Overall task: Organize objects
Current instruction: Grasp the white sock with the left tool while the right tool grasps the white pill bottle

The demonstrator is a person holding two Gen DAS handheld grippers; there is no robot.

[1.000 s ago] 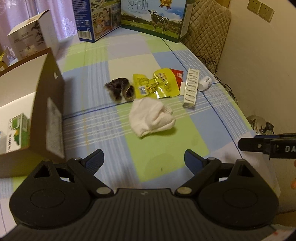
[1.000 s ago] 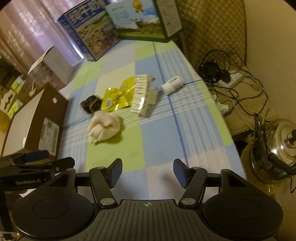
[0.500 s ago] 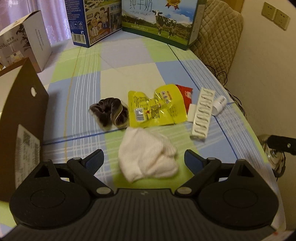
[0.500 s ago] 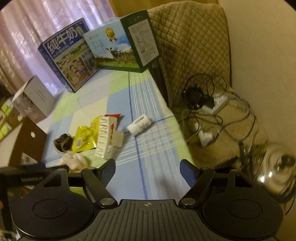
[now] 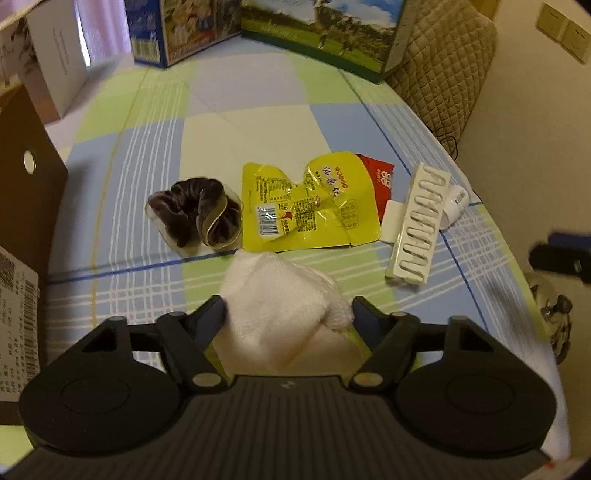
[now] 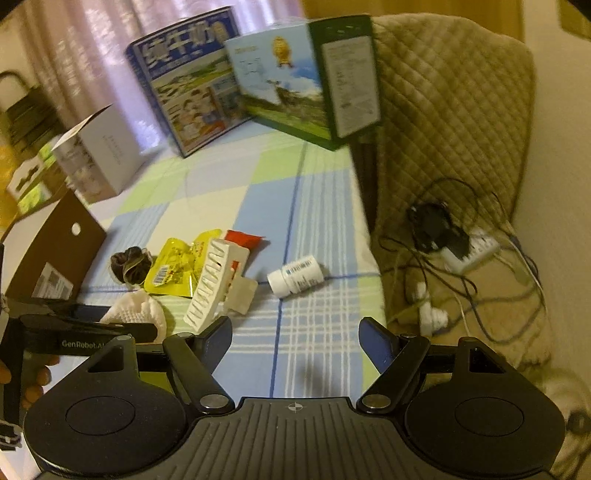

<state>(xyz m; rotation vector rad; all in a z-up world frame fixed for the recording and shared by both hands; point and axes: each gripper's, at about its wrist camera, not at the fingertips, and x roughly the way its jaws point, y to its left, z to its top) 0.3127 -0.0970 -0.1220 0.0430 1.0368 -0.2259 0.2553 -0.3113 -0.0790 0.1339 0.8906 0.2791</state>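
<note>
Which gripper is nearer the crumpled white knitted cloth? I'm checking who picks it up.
Left. The left gripper has its open fingers on either side of the crumpled white knitted cloth. The right gripper hangs open off to the cloth's right, over bare tablecloth.

Home, lived-in room. Worktop [image 5: 258, 122] under checked cloth in green, blue, white. Milk cartons [image 6: 258, 85] at far edge. Quilted chair cover [image 6: 450, 110] beside it. Pink curtain [image 6: 92, 48] behind. Power strip [image 6: 472, 251] with tangled cables on floor. Wall sockets [image 5: 561, 33]. Steel pot lid [image 5: 554, 310] low at right.
</note>
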